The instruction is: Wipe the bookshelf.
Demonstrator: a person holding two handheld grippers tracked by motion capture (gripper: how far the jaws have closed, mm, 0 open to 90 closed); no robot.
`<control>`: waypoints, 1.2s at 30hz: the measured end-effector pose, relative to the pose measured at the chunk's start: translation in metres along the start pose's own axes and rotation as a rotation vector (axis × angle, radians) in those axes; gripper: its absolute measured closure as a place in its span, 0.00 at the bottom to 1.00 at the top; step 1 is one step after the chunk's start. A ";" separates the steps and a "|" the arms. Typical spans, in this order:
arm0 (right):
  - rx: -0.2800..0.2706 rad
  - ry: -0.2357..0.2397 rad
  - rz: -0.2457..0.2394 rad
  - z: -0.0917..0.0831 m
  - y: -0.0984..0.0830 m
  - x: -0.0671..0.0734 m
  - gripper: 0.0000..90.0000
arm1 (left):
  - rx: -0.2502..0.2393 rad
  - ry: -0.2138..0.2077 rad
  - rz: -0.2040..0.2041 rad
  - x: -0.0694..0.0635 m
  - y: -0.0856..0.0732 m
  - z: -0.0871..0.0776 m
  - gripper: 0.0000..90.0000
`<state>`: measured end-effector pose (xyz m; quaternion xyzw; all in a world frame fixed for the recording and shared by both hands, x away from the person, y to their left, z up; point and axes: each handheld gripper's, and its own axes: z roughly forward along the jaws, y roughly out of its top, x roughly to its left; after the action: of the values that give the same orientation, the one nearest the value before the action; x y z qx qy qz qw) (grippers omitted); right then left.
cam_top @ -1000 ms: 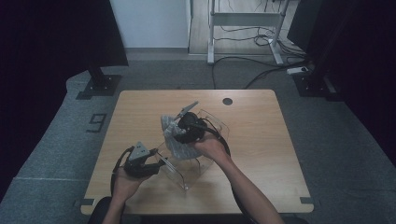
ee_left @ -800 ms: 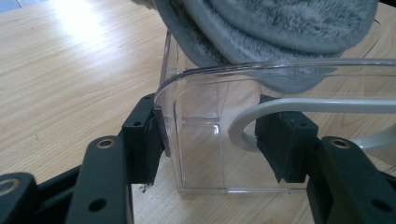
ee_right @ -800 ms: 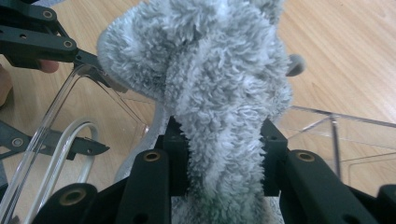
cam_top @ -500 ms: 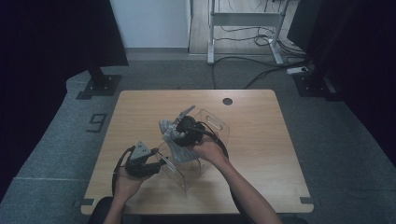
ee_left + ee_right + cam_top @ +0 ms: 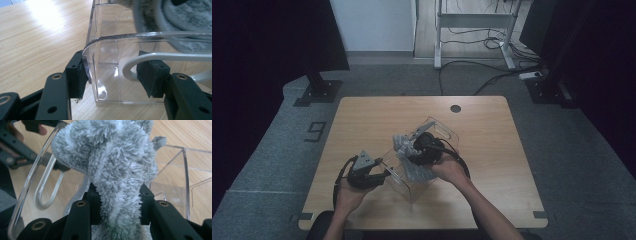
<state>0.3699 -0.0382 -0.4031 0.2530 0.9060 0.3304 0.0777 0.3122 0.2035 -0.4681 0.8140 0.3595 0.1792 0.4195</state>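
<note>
A clear plastic container [image 5: 443,131] with a white handle loop [image 5: 160,57] lies tilted on the wooden table [image 5: 362,115]. My left gripper [image 5: 384,173] holds its near end: in the left gripper view one pad [image 5: 80,75] presses the rounded clear rim [image 5: 112,40] and the other presses the handle, so the left gripper [image 5: 115,75] is shut on the container. My right gripper [image 5: 411,152] is shut on a grey fluffy cloth [image 5: 416,170] at the container's opening. In the right gripper view the cloth [image 5: 112,157] bulges above the right gripper [image 5: 120,202], with a clear wall [image 5: 185,170] behind.
A dark round grommet [image 5: 455,108] sits near the table's far edge. Bare wood stretches across the far left and the right side. Beyond the table stand a black stand base [image 5: 318,91], a metal frame [image 5: 472,22] and floor cables [image 5: 492,75].
My right gripper has come nearer and lower with the cloth, pushing it against the container. The left gripper has held its place on the container's end.
</note>
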 end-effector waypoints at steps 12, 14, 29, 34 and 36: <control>-0.027 0.013 0.024 -0.017 -0.031 0.000 0.70 | 0.002 0.000 0.000 -0.001 0.003 0.004 0.48; -0.032 0.012 0.027 -0.019 -0.035 0.000 0.70 | 0.004 -0.002 0.002 -0.001 0.004 0.004 0.48; -0.022 -0.007 0.049 -0.017 -0.070 0.001 0.70 | 0.004 -0.001 0.000 -0.001 0.007 0.009 0.48; -0.003 -0.023 0.044 -0.008 -0.078 0.001 0.69 | 0.003 0.002 -0.001 -0.001 0.008 0.010 0.48; -0.004 -0.023 0.049 -0.004 -0.082 0.001 0.69 | 0.004 0.001 0.001 0.000 0.008 0.010 0.48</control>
<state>0.3351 -0.0932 -0.4524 0.2788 0.8979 0.3310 0.0805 0.3216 0.1943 -0.4677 0.8148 0.3598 0.1789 0.4179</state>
